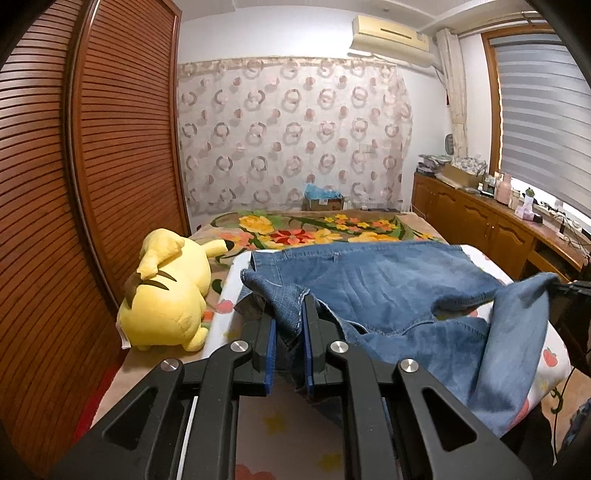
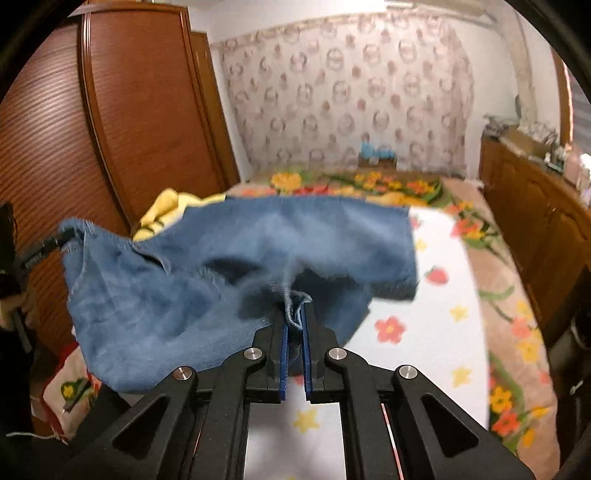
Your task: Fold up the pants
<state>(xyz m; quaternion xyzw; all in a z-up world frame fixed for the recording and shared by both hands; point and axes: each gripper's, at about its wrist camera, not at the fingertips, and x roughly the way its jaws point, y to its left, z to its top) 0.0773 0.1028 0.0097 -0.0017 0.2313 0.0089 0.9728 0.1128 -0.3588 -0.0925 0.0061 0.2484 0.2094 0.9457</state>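
L tongs (image 1: 289, 325) & R tongs (image 2: 294, 325) each clamp a hem of the blue pants (image 1: 369, 280), lifted w/ waist end on bed (image 2: 454, 332), beside yellow plush (image 1: 166, 295).

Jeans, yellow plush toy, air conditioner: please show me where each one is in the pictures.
jeans (image 1: 369, 273): left wrist view, flat denim panel below the waistband.
yellow plush toy (image 1: 166, 306): left wrist view, middle of its body.
air conditioner (image 1: 391, 35): left wrist view, front cover of the wall unit.
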